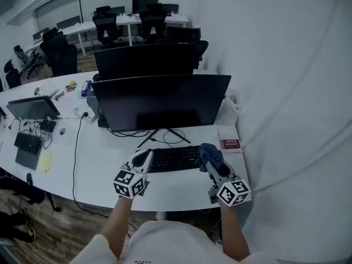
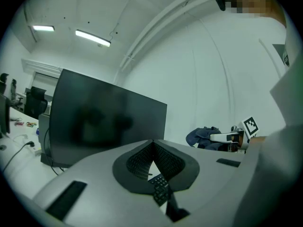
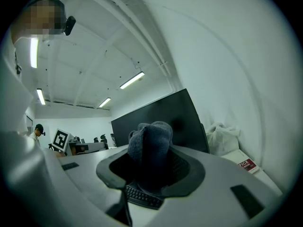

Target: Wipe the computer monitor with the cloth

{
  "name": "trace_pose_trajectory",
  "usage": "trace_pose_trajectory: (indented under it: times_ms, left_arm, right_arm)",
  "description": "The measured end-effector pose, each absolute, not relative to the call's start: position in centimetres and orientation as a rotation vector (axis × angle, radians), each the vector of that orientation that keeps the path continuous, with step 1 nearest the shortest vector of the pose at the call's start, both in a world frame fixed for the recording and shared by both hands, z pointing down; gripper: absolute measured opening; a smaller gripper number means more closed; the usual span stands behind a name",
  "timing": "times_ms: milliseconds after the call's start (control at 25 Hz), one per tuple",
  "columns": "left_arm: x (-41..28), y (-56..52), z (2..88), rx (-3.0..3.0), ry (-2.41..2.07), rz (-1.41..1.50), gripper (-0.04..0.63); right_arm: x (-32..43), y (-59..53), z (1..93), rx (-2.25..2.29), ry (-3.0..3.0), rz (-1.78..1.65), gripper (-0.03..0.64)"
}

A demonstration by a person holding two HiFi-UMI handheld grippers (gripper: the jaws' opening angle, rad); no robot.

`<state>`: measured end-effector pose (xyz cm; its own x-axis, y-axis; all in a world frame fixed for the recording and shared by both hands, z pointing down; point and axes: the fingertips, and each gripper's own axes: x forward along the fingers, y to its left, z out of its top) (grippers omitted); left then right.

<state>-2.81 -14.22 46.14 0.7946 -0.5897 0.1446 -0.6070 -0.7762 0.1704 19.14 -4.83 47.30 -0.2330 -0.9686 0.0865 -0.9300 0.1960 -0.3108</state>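
Observation:
The black computer monitor stands at the back of the white desk, its screen dark; it also shows as the monitor in the left gripper view and the monitor in the right gripper view. A dark blue cloth is bunched between the jaws of my right gripper, which is shut on the cloth above the keyboard's right end. My left gripper hovers over the keyboard's left end, shut with nothing in it. Both are short of the screen.
A black keyboard lies in front of the monitor stand. A red-and-white booklet and a white bag sit at the right by the white wall. A second monitor, cables, a tablet and office chairs lie beyond.

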Motion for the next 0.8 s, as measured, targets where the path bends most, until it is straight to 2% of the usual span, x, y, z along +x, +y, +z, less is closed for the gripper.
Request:
trace_pose_trajectory:
  times_ms: [400,800]
  left_arm:
    - [-0.2,-20.0,47.3,2.808,-0.826,0.123,0.006]
    - [7.9,-20.8,48.1,2.804,-0.740,0.128,0.006]
  right_arm:
    - [20.7,-11.0,49.2,-1.972,2.258,-0.478,0.163]
    - [27.5,-15.0,53.2,-2.127,2.222,-0.521,0.163]
